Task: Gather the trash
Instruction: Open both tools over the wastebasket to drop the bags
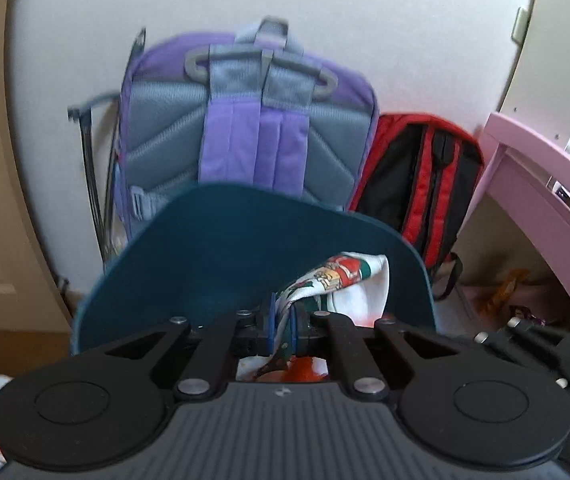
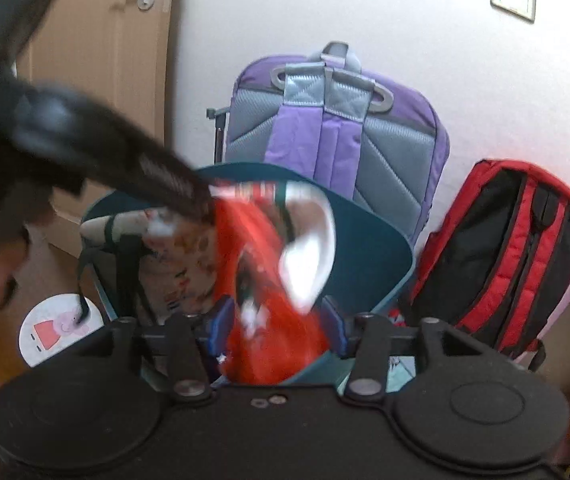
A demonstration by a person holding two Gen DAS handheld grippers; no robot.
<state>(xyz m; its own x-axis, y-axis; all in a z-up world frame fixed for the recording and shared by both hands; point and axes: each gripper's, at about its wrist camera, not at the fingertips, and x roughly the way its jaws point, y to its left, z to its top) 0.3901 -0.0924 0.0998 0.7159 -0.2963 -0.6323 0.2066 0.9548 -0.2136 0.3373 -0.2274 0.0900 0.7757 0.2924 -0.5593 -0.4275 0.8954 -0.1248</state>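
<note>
A crinkled red, white and green printed wrapper [image 1: 341,276] hangs over the open teal bin [image 1: 213,248]. My left gripper [image 1: 282,320] is shut on it, its blue pads pinching one gathered edge. In the right wrist view the left gripper [image 2: 201,204] comes in blurred from the upper left and holds the top of the wrapper [image 2: 269,264] above the bin [image 2: 373,248]. My right gripper [image 2: 277,320] is open, its blue pads wide apart on either side of the wrapper's lower end. Other rubbish lies inside the bin.
A purple and grey backpack [image 1: 245,128] and a red and black backpack [image 1: 421,184] lean on the wall behind the bin. Pink furniture [image 1: 533,184] stands at the right, a wooden door [image 2: 97,80] at the left. A round cartoon disc [image 2: 57,328] lies on the floor.
</note>
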